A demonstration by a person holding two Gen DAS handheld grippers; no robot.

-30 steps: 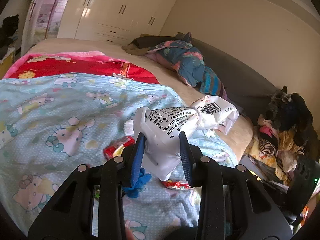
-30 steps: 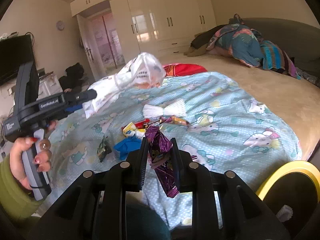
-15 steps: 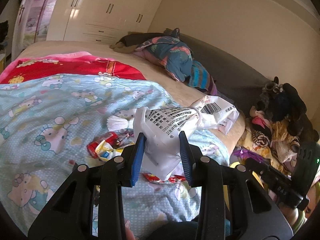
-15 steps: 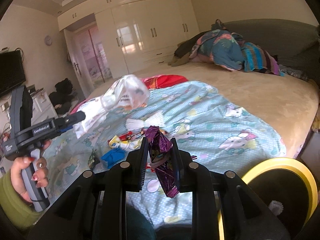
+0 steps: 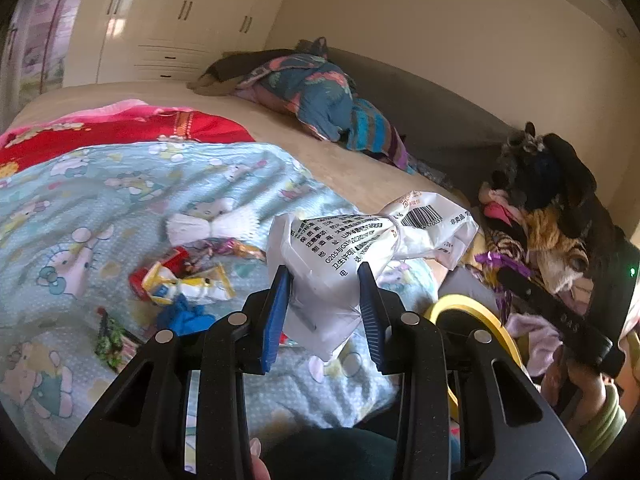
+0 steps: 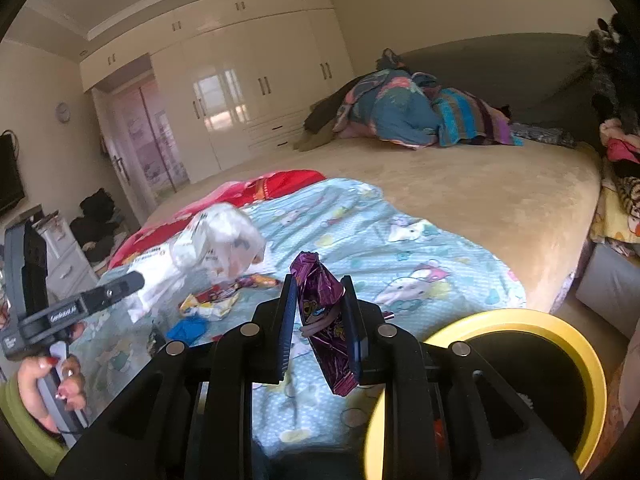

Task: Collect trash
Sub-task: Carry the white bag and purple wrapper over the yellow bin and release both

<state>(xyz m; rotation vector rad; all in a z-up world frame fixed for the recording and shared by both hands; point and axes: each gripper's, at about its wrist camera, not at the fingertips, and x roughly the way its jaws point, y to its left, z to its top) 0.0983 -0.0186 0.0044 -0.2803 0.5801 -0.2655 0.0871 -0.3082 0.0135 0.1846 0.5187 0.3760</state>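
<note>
My left gripper point(image 5: 323, 312) is shut on a white printed plastic bag point(image 5: 352, 256) and holds it above the blue cartoon blanket point(image 5: 120, 200). My right gripper point(image 6: 320, 328) is shut on a purple foil wrapper point(image 6: 326, 320), held just left of a yellow-rimmed black bin point(image 6: 520, 376). The bin's rim also shows in the left wrist view point(image 5: 472, 312). Loose trash lies on the blanket: a red and yellow wrapper point(image 5: 180, 280), a blue scrap point(image 5: 184, 316), a green wrapper point(image 5: 110, 336) and a white paper piece point(image 5: 212, 226).
The blanket covers a large beige bed point(image 6: 480, 192) with a red blanket point(image 6: 260, 192) and a pile of bedding point(image 6: 400, 112) at the far side. Clothes point(image 5: 540, 208) are heaped to the right of the bed. White wardrobes point(image 6: 240, 100) line the far wall.
Both grippers have swung to the right with their loads. The yellow bin has come further into both views. The grips have not changed.
</note>
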